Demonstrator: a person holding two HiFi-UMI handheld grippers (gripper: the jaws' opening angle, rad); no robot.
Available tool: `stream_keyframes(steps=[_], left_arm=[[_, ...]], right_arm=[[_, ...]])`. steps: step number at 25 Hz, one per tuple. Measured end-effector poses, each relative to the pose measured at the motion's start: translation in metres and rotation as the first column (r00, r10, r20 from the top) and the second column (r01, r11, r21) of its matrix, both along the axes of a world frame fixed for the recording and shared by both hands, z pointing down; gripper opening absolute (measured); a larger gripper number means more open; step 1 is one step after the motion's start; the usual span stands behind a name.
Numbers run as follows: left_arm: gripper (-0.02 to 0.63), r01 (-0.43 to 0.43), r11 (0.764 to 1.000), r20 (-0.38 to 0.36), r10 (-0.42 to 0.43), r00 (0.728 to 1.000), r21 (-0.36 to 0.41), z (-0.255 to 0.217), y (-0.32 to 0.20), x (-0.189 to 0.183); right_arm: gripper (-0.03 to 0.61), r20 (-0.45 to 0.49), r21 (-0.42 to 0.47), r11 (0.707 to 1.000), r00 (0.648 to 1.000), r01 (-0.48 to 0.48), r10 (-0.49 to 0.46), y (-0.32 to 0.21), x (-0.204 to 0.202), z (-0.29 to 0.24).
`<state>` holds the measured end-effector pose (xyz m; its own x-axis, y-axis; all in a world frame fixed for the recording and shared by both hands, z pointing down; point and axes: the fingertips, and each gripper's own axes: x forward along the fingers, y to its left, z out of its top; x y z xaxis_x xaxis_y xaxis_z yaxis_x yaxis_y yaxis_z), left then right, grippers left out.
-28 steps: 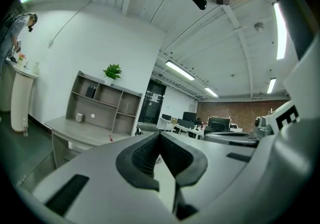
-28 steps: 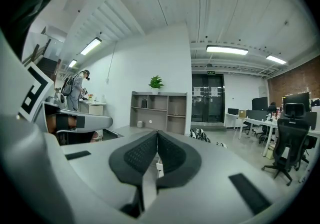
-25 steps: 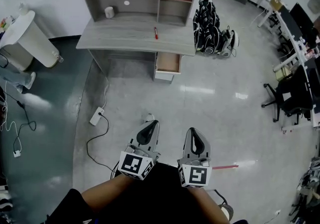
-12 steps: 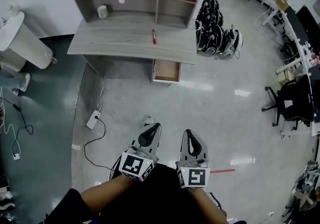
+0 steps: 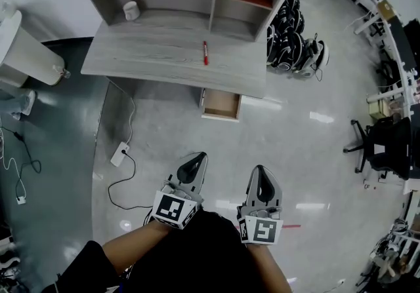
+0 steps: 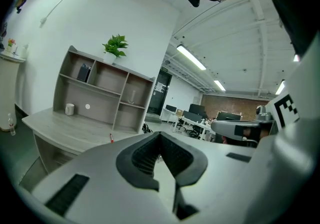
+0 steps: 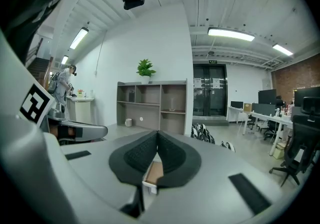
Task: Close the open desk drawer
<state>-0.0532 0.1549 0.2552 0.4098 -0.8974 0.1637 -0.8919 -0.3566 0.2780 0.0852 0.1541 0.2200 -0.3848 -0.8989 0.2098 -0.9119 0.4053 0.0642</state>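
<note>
A grey wooden desk (image 5: 157, 56) with a shelf unit stands at the top of the head view. Its small drawer (image 5: 221, 105) is pulled out under the right part of the desk, showing a brown inside. My left gripper (image 5: 197, 158) and right gripper (image 5: 260, 170) are held side by side low in that view, well short of the drawer, both shut and empty. In the right gripper view the drawer (image 7: 154, 172) shows just beyond the closed jaws. In the left gripper view the desk (image 6: 65, 128) lies ahead to the left.
A red marker (image 5: 205, 52) lies on the desk and a white cup (image 5: 131, 10) stands by the shelves. A power strip (image 5: 119, 153) and black cable lie on the floor at left. Black headsets (image 5: 293, 42) are heaped right of the desk. An office chair (image 5: 367, 144) stands far right.
Both grippers and the head have moved toward the desk. The desk and drawer now appear larger and closer. Both jaws stayed shut.
</note>
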Motion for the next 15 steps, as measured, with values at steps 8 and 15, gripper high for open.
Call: stream_keyframes(steps=[8, 15], left_arm=[[0.014, -0.016, 1.000, 0.013, 0.016, 1.000, -0.019, 0.010, -0.069, -0.017], [0.014, -0.031, 0.998, 0.027, 0.032, 0.999, -0.046, 0.020, -0.100, -0.030]], right_arm=[[0.017, 0.034, -0.035, 0.999, 0.999, -0.013, 0.014, -0.068, -0.017, 0.008], [0.017, 0.022, -0.045, 0.998, 0.999, -0.032, 0.033, -0.105, -0.022, 0.016]])
